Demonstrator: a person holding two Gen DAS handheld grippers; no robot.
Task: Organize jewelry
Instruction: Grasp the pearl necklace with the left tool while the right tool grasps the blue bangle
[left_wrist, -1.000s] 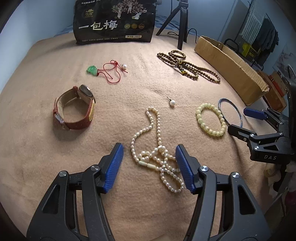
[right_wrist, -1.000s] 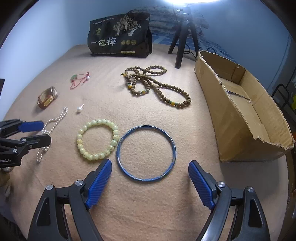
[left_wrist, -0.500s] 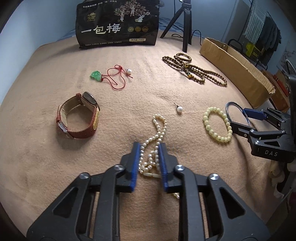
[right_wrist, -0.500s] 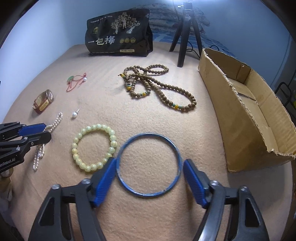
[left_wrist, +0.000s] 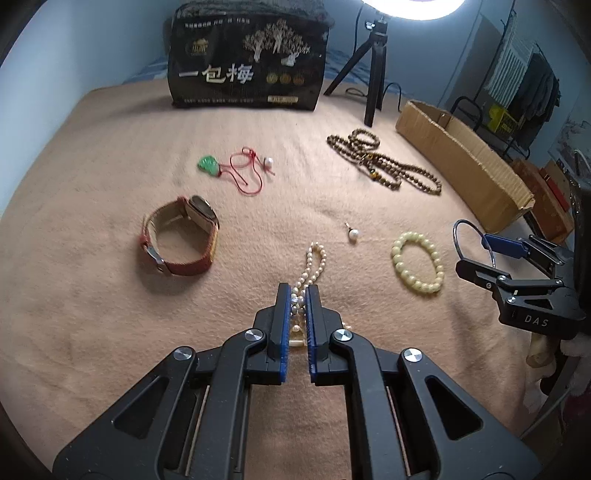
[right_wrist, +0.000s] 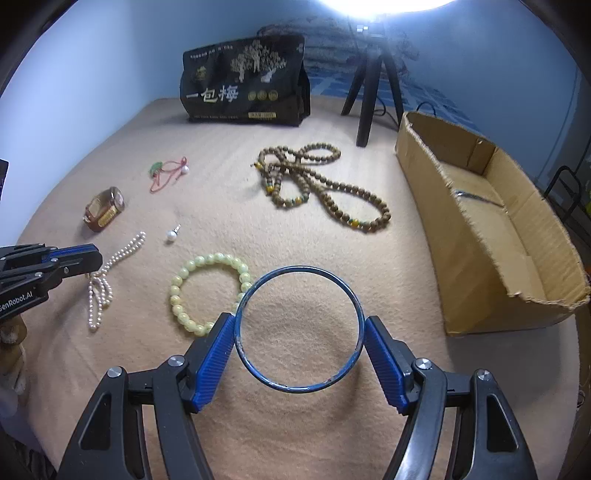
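Both grippers are clenched on jewelry: the left gripper (left_wrist: 296, 291) has its blue pads pinched tight on the bunched strands of the pearl necklace (left_wrist: 314, 260), whose free loop trails away over the blanket toward a loose pearl earring (left_wrist: 353, 234), while the right gripper (right_wrist: 300, 325) clamps the blue bangle (right_wrist: 298, 328) across its width, a pad pressing on each side of the ring, which sits tilted just above the cloth. Touching the bangle's left edge in the right wrist view lies the pale green bead bracelet (right_wrist: 208, 291). Everything rests on a tan, fuzzy blanket (right_wrist: 229, 206) that covers the whole work surface and shows faint ridges. Farther out on it sit a red-strapped wristwatch (left_wrist: 180, 236) standing on its side, a green pendant on a red cord (left_wrist: 236, 168) with a small pearl at one end, and a long brown wooden bead necklace (right_wrist: 321, 184) coiled in loops. An open cardboard box (right_wrist: 491, 236) with torn edges stands along the right side of the blanket, well apart from the beads. At the far edge a black bag with gold tree print and Chinese characters (right_wrist: 245, 83) stands upright beside a black tripod (right_wrist: 371, 92) under a bright lamp. Pale blue walls close the room behind, and in the left wrist view clothes hang on a rack (left_wrist: 532, 92) at the far right.
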